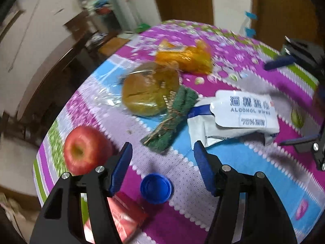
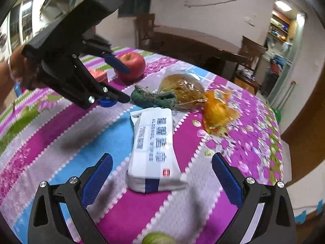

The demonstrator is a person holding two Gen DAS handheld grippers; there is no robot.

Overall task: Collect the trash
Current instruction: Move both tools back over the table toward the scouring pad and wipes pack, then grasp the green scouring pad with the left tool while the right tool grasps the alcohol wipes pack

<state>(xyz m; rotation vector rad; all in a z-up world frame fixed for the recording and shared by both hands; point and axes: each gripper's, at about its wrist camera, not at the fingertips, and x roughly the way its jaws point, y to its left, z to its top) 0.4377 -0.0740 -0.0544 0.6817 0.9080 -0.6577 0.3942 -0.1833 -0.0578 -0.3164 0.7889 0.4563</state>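
A white alcohol wipes pack [image 1: 233, 118] [image 2: 153, 148] lies mid-table. A blue bottle cap [image 1: 156, 188] [image 2: 107, 102] lies between and just below my left gripper's fingers. A green scrap with gold threads [image 1: 172, 116] [image 2: 152, 98], a bun in clear wrap [image 1: 149, 88] [image 2: 182, 88] and an orange wrapper [image 1: 186, 58] [image 2: 218, 111] lie beyond. My left gripper [image 1: 162, 158] [image 2: 126, 85] is open and empty above the cap. My right gripper [image 2: 162, 170] [image 1: 284, 101] is open, straddling the near end of the wipes pack.
A red apple [image 1: 86, 149] [image 2: 131, 65] and a red packet [image 1: 126, 215] [image 2: 99, 75] sit near the left gripper. A green fruit [image 2: 158, 240] lies at the near edge. The floral tablecloth [image 1: 254, 172] covers the table. Wooden chairs [image 2: 249, 61] stand behind.
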